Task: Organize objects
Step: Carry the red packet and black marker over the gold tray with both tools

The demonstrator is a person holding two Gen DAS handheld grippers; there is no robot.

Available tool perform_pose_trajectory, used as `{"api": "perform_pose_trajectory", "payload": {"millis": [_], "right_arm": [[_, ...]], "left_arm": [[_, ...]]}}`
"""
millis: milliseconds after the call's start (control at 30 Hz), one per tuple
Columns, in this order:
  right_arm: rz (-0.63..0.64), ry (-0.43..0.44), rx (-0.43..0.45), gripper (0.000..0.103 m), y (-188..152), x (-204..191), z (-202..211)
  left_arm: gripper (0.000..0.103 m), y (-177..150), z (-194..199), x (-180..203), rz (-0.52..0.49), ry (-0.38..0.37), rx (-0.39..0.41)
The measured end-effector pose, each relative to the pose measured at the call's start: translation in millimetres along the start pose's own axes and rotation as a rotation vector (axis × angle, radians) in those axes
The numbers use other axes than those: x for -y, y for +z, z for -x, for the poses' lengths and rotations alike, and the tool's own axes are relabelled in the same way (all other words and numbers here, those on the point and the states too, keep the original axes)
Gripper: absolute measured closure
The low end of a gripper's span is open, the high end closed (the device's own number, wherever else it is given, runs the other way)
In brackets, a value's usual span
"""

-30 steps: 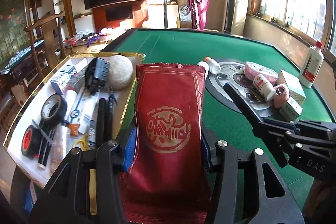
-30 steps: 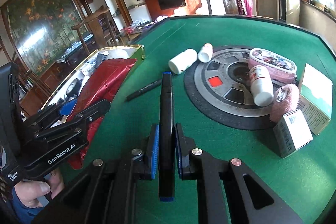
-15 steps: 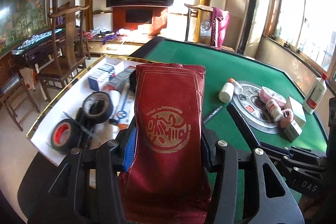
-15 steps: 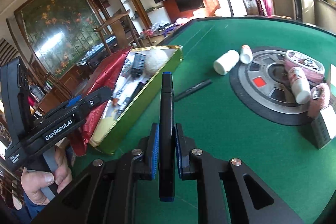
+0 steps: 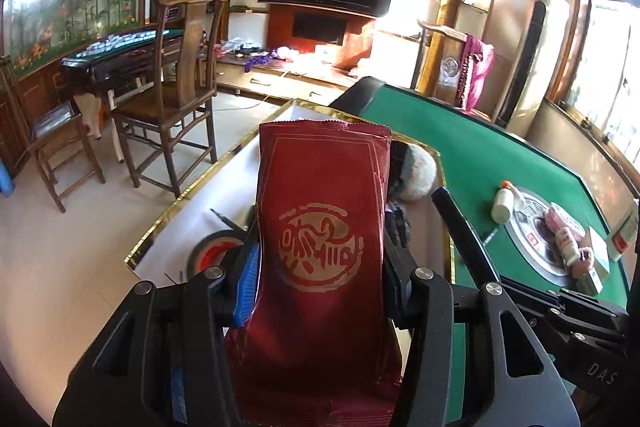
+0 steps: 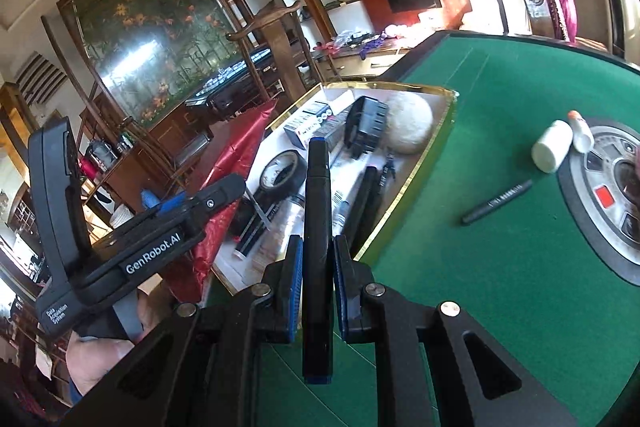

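Observation:
My left gripper [image 5: 320,263] is shut on a dark red foil pouch [image 5: 324,227] with a gold round emblem, held upright above the near left end of the gold-rimmed tray [image 5: 224,163]. The same pouch [image 6: 232,163] shows at the tray's left side in the right wrist view, in the left gripper [image 6: 208,199], which a hand holds. My right gripper [image 6: 316,275] is shut on a black marker with blue ends [image 6: 317,227], hanging over the tray's [image 6: 400,203] near corner. Tape rolls [image 6: 282,173], pens, a black block and a pale ball [image 6: 408,125] lie in the tray.
On the green felt table [image 6: 480,107] lie a black pen [image 6: 496,203], a white bottle [image 6: 554,147] and a round grey disc [image 6: 600,223] bearing small bottles and boxes. Wooden chairs [image 5: 172,87] stand on the floor left of the tray.
Both grippers have swung left, away from the grey disc toward the tray. The pouch now hangs over the tray's near left end and the marker over its near corner. Both grips are unchanged.

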State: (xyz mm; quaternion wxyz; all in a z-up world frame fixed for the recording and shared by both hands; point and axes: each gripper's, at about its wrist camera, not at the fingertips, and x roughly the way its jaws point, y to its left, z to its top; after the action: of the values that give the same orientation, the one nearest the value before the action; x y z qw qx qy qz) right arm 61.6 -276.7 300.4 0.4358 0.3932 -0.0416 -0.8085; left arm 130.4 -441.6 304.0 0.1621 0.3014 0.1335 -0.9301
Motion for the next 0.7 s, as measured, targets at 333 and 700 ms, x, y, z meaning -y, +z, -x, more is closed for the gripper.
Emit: {"api": "perform_pose_trajectory", "payload": {"millis": [333,700], "right_arm": [[-0.005,-0.002,-0.026,0.09,18,-13,-44],[-0.008,-0.045,-0.045,0.09,20,-6,-60]], "left_arm": [[0.053,11,-22,-36,0.036,0.046,-0.049],[0.053,11,-42,-49,0.045,0.048,-0.093]]}}
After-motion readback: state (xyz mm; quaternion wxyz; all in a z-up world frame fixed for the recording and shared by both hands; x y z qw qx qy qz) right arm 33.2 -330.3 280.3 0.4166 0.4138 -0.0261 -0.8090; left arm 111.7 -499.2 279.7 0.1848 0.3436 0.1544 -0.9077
